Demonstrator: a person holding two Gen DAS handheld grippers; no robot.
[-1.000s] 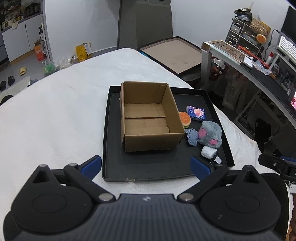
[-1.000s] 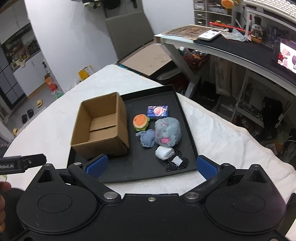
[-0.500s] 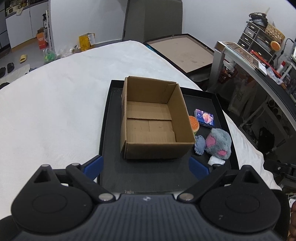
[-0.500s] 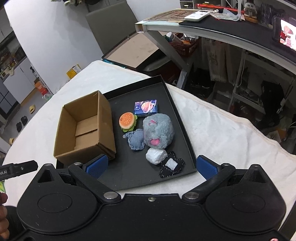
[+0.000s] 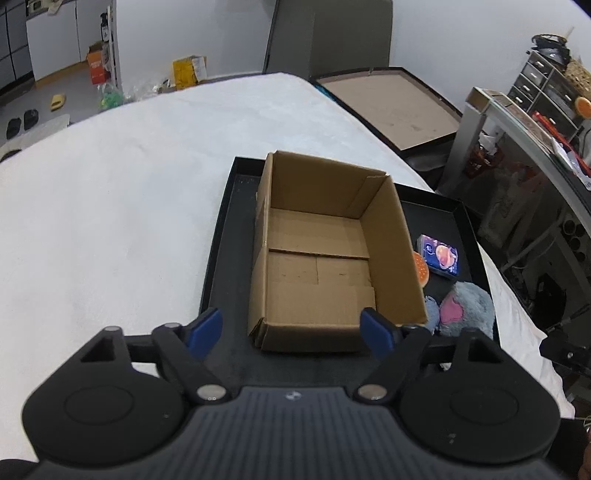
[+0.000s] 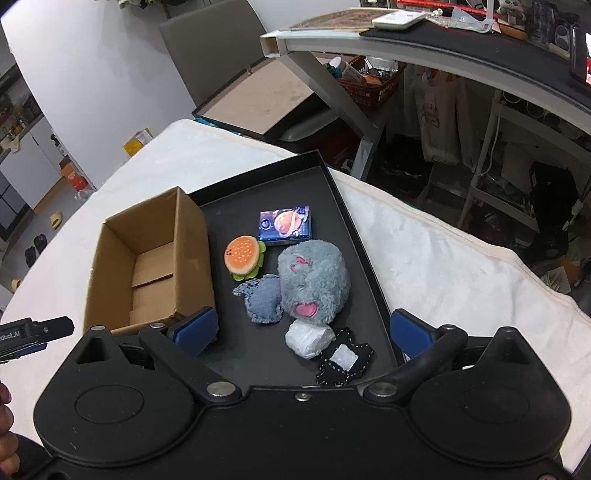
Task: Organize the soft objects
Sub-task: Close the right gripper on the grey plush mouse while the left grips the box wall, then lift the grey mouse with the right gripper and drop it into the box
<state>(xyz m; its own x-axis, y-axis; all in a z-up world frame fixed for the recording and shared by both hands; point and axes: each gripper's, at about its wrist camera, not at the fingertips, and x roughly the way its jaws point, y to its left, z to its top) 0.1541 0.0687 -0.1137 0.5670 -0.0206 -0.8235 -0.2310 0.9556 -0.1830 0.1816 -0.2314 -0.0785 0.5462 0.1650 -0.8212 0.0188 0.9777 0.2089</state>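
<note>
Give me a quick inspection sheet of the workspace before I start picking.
Surface: white cloth-covered table with a black tray on it.
Job's things: open cardboard box, nothing in it; beside it on the tray a burger plush, blue packet, grey plush, small blue plush, white bundle, black stitched patch.
Clutter: nothing seen on the tray beyond these.
Grippers: left gripper and right gripper both above the tray's near edge, jaws open, holding nothing.
Cables: nothing seen on the table.
Surroundings: grey chair, crowded desk to the right.
</note>
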